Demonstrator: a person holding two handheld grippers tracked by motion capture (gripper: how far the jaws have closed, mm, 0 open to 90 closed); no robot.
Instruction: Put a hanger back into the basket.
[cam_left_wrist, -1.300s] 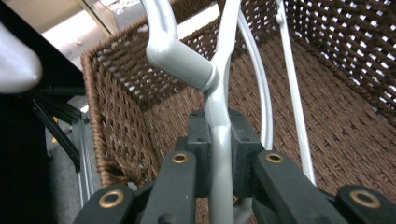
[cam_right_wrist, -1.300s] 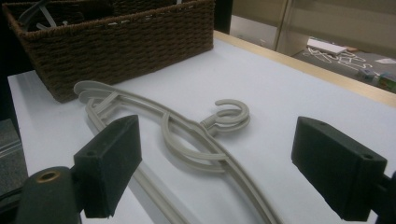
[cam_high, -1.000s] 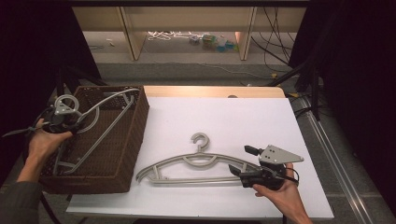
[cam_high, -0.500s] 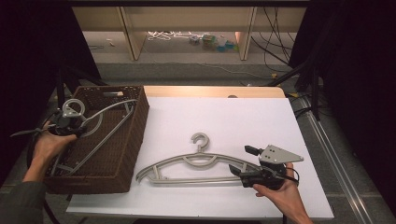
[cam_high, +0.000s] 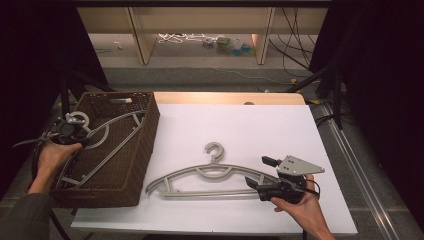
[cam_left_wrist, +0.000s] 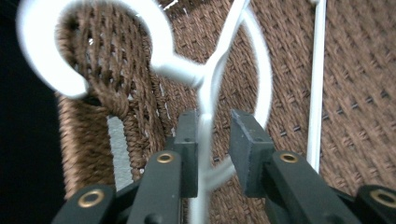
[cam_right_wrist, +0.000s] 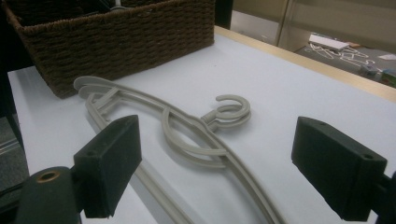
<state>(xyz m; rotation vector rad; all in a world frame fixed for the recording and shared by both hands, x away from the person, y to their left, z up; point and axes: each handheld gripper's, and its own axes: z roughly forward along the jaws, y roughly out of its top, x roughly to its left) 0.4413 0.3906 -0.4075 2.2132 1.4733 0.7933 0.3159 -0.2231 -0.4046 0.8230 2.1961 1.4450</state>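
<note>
1. Hanger in the basket (cam_high: 107, 131) lies slanted inside the brown wicker basket (cam_high: 145, 150) at the table's left, with its hook over the basket's left rim.
2. My left gripper (cam_left_wrist: 212, 135) has just been opening; I see the hanger's thin stem between the jaws, against one pad and clear of the other.
3. Mid-table, a second grey hanger (cam_high: 210, 175) lies flat on the white table (cam_high: 250, 125).
4. My right gripper (cam_high: 260, 174) sits at that hanger's right end, jaws spread wide and gripping nothing.
</note>
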